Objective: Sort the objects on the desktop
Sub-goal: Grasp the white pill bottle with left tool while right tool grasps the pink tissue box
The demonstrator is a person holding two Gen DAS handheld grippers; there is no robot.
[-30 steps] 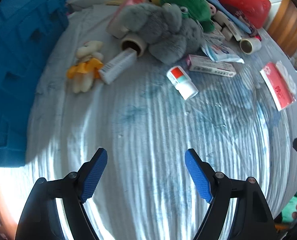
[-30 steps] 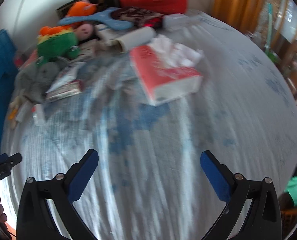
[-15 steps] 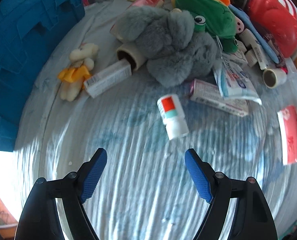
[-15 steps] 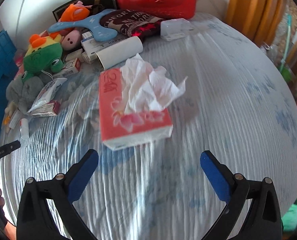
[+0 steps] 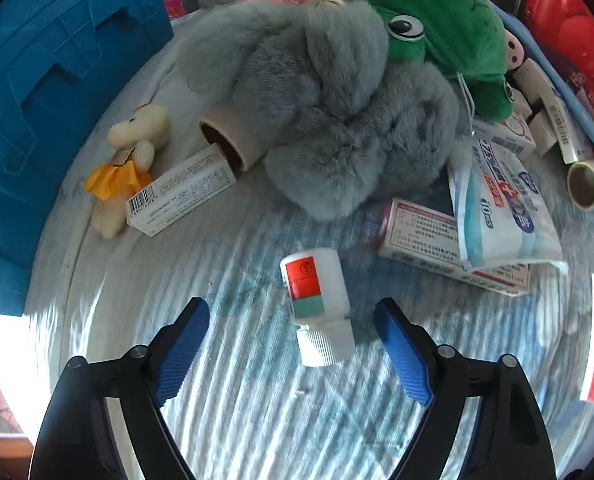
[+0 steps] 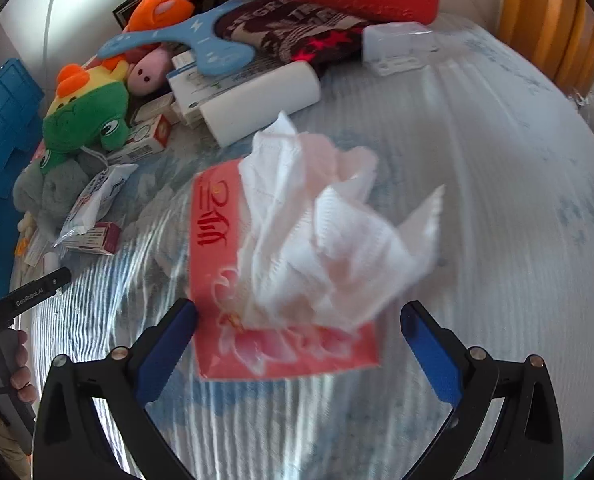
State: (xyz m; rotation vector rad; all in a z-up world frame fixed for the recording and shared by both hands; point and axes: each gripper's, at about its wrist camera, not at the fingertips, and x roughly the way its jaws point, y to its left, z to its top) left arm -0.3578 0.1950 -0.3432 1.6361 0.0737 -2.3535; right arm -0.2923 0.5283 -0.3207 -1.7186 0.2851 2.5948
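My left gripper [image 5: 293, 348] opening wide, small white bottle [image 5: 317, 304] lying between its jaws, untouched. My right gripper [image 6: 297, 344] agape, straddling the pink tissue pack [image 6: 233, 280]; no grip.

You've got a pale blue striped cloth [image 6: 477, 200] over the whole surface, sunlight streaking across it; a white tiled wall [image 6: 77, 20] sits behind. Orange-brown curtain [image 6: 545, 28] on the right.

Left gripper [image 5: 293, 344] jaws opening, astride white bottle [image 5: 317, 304], pads clear of it. Beyond bottle: grey plush [image 5: 337, 120]; left of plush, blue crate [image 5: 49, 92].
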